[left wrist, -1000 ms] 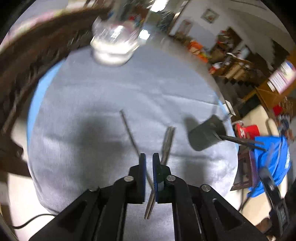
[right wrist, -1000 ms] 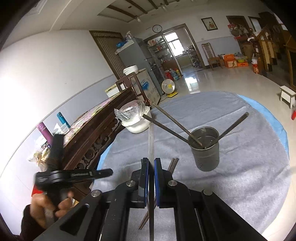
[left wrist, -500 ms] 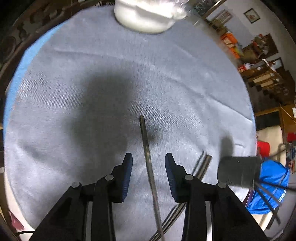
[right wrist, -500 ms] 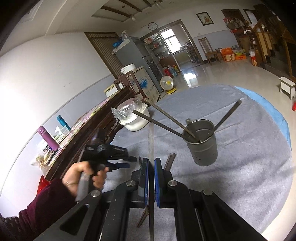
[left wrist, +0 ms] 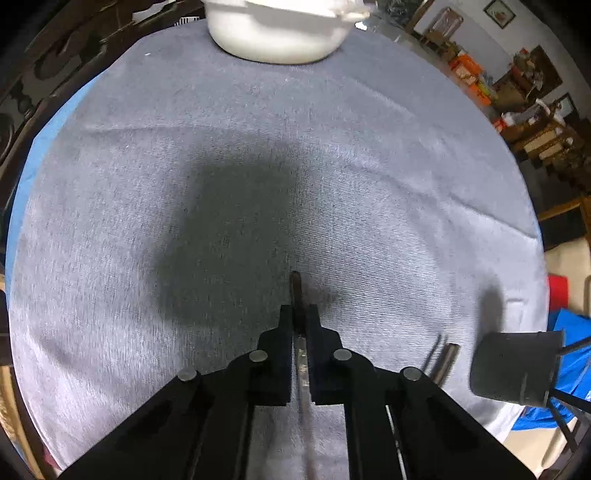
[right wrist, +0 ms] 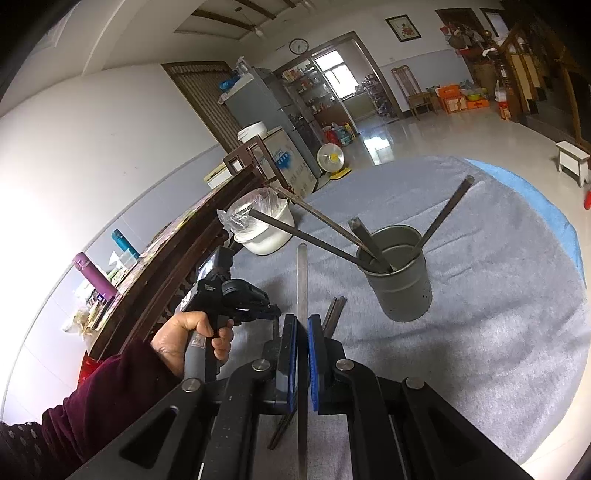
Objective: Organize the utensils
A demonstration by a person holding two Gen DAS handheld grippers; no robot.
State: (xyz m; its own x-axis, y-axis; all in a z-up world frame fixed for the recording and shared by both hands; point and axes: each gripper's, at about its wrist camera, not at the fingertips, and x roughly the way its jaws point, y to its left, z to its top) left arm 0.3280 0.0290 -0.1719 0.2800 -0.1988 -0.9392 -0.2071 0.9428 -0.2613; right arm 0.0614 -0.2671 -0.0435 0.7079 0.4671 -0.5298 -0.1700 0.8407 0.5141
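Observation:
My left gripper is shut on a dark metal chopstick that lies on the grey cloth; its tip sticks out past the fingers. My right gripper is shut on a silver chopstick and holds it above the table, pointing up and away. A metal utensil cup stands on the cloth to the right with several chopsticks leaning in it; it also shows in the left wrist view. Two loose chopsticks lie on the cloth beside the cup, also in the left wrist view.
A white bowl with a plastic bag stands at the far side of the round table, also seen in the left wrist view. A dark carved wooden bench runs along the table's left. The left hand-held gripper shows at left.
My left gripper moved down to the cloth and shut on the dark chopstick; half a second ago it was open around it. My right gripper stayed shut on the silver chopstick.

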